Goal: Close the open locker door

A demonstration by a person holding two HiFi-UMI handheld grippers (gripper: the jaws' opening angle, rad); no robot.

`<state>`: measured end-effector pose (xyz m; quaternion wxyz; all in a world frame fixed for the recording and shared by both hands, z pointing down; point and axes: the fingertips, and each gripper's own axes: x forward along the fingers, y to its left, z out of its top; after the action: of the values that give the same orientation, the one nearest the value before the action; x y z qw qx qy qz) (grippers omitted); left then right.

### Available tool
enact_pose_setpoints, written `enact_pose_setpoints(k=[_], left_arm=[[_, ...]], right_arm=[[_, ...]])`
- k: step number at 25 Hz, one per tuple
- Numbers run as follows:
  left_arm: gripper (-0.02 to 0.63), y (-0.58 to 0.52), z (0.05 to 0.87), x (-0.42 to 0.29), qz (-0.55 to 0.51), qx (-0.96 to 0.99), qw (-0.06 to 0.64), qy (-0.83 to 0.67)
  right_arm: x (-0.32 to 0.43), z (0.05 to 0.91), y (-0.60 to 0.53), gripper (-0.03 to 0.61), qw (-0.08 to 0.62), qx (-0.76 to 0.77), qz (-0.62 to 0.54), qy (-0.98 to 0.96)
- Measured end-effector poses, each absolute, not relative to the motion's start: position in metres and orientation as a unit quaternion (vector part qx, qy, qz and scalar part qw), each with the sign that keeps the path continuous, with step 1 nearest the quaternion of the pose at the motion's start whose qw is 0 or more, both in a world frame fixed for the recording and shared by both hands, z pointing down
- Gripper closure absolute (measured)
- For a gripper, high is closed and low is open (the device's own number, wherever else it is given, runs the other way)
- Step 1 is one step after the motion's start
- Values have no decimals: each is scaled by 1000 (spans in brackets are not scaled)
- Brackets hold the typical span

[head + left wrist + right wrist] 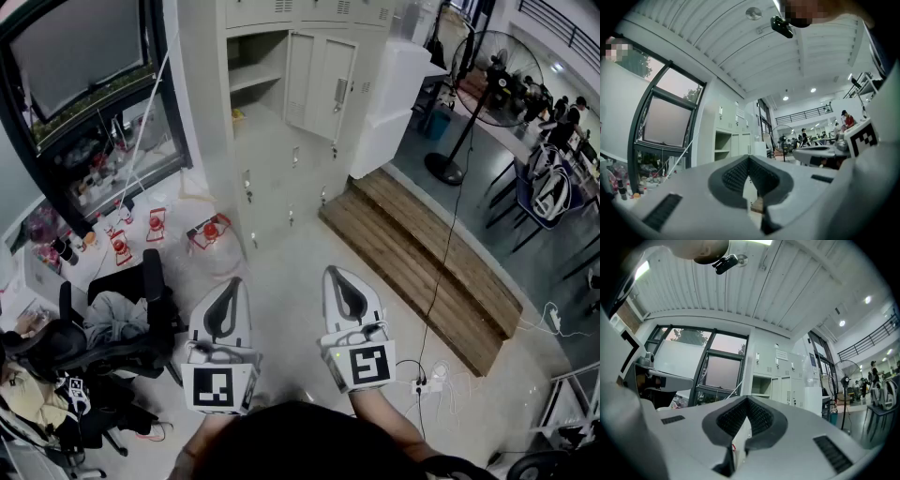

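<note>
Both grippers are held low and side by side, well short of the lockers: the left gripper point(232, 286) has its jaws closed tip to tip on nothing, and the right gripper point(337, 277) is the same. Ahead stands the grey bank of lockers point(281, 178), where one upper compartment point(253, 80) is open and shows a shelf, with the locker door point(323, 84) swung out just to its right, and a wooden step point(422, 253) lies beside the lockers

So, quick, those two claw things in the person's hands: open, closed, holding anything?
Left gripper: closed, tips together, holding nothing.
Right gripper: closed, tips together, holding nothing.
</note>
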<state>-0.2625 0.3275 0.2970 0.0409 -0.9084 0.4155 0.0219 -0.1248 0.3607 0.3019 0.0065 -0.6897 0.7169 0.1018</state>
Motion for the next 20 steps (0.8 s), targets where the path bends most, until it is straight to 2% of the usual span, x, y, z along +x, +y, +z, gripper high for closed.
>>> enact_pose_setpoints(k=[13, 20], left_arm=[[612, 326, 293, -327, 12, -922, 57, 382], [613, 317, 302, -345, 22, -933, 63, 354]], right_arm=[[-191, 295, 369, 563, 28, -717, 97, 690], [-211, 302, 370, 563, 14, -737, 97, 668]])
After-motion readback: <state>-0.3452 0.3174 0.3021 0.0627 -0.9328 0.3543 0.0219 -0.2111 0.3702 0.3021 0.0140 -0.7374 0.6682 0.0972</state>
